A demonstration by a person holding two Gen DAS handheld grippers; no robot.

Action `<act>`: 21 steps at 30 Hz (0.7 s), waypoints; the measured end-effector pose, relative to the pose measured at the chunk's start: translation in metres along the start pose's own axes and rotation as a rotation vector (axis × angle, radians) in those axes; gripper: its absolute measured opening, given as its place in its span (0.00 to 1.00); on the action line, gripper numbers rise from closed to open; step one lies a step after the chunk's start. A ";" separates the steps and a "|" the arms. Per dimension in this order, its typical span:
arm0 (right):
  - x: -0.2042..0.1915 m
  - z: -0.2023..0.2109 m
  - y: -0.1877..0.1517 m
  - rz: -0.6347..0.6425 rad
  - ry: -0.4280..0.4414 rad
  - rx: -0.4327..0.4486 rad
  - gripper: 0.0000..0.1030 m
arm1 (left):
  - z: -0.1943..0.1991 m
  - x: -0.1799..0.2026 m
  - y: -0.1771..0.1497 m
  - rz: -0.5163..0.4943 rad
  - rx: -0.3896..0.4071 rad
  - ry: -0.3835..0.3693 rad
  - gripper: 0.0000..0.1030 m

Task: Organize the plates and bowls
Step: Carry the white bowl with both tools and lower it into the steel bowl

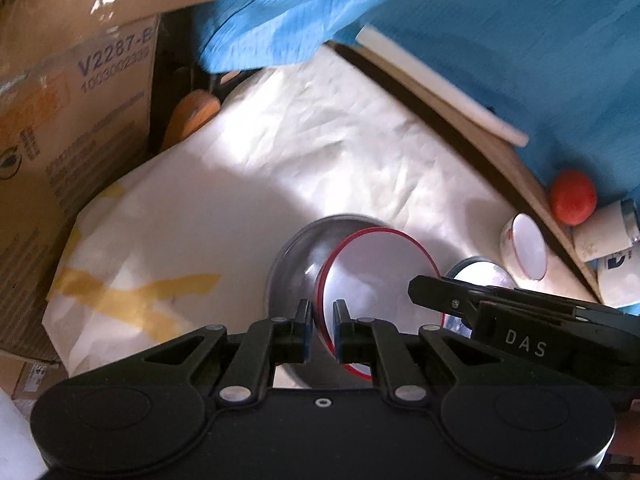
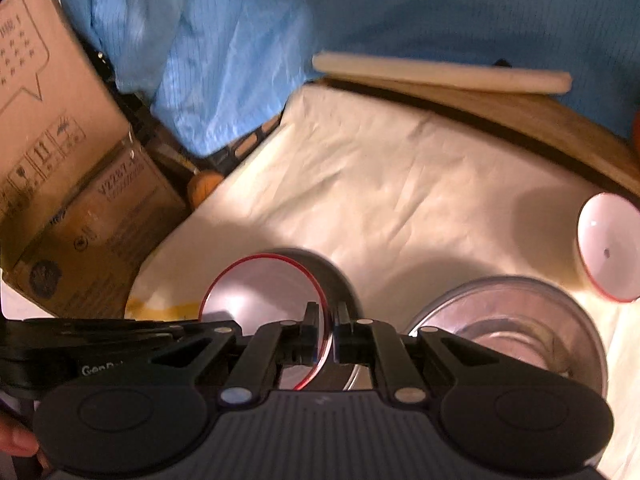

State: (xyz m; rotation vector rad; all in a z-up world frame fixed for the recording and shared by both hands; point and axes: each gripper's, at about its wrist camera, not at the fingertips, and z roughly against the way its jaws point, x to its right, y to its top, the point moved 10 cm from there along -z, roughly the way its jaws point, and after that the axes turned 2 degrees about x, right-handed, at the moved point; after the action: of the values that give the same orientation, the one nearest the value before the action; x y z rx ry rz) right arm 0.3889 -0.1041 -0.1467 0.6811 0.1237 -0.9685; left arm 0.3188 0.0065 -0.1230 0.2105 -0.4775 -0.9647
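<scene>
A white dish with a red rim (image 1: 380,276) is held tilted over a steel bowl (image 1: 286,272) on the white cloth. My left gripper (image 1: 323,322) is shut on the dish's near-left rim. From the right, my right gripper (image 1: 430,292) clamps the opposite edge. In the right wrist view the right gripper (image 2: 326,320) is shut on the dish (image 2: 260,292), with the steel bowl (image 2: 332,272) behind it and the left gripper (image 2: 196,324) reaching in from the left. Whether the dish touches the steel bowl cannot be told.
A second steel bowl (image 2: 512,320) and a red-rimmed white bowl (image 2: 610,248) sit to the right. Cardboard boxes (image 1: 72,120) crowd the left. A wooden board (image 2: 520,112) with a white rod (image 2: 440,70), a blue garment (image 1: 500,40), an orange ball (image 1: 572,196) and white bottles (image 1: 606,232) line the far side.
</scene>
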 end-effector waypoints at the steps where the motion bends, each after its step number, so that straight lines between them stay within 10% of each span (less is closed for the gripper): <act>1: 0.000 -0.002 -0.002 -0.001 -0.002 -0.006 0.07 | 0.000 -0.001 -0.001 -0.001 -0.005 0.001 0.10; 21: 0.007 -0.019 -0.013 -0.046 -0.009 -0.073 0.11 | -0.019 -0.006 -0.007 0.016 -0.076 0.020 0.10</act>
State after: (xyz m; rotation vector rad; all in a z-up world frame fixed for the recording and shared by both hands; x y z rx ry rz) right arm 0.3867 -0.1030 -0.1700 0.6092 0.1665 -1.0059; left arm 0.3197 0.0069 -0.1440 0.1475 -0.4228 -0.9627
